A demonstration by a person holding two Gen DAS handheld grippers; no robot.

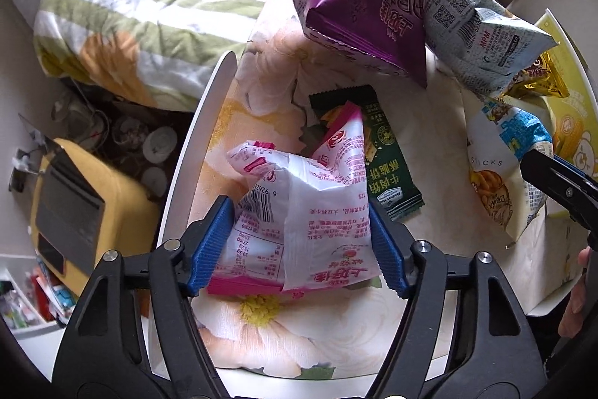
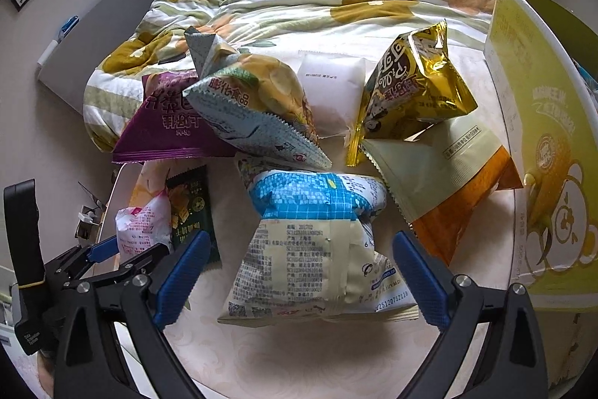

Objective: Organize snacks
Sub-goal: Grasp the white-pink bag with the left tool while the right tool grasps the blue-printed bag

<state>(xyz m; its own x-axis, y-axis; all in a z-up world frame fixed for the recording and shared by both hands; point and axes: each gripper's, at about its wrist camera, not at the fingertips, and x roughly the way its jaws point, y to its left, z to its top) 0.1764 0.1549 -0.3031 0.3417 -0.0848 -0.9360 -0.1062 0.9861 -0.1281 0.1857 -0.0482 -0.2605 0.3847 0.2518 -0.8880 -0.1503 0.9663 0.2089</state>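
The pink-and-white snack packet [image 1: 299, 219] lies on the floral-covered bench [image 1: 276, 335], and everything else is easiest to place from it. The left gripper [image 1: 299, 242] straddles it from above; its blue fingers [image 1: 211, 245] are partly closed and press on the packet's two sides, though the bag does not look lifted. Closing across the narrow width makes sense, since a puffed bag gives under pressure and holds best where the fingers can pinch film against film.

Just behind the pink-and-white packet, partly under it, lies a flat dark green packet [image 1: 388, 152]. Farther back sits a purple bag [image 1: 358, 10], with a grey-blue chip bag [image 1: 471, 32] beside it to the right. A gold bag [image 2: 415, 88] and a cream-and-orange pouch [image 2: 448, 182] lie farther right still, near a yellow carton [image 2: 542, 156] standing at the bench's edge.

To the right of the pink-and-white packet lies the blue-and-cream bag [image 2: 317, 242]. The right gripper [image 2: 299, 275] hangs over it, its fingers [image 2: 418, 279] spread wide to either side with clear gaps, so nothing is held yet. Likely both hands are taking one bag each, to move two snacks at once. Where they are meant to go I cannot tell.
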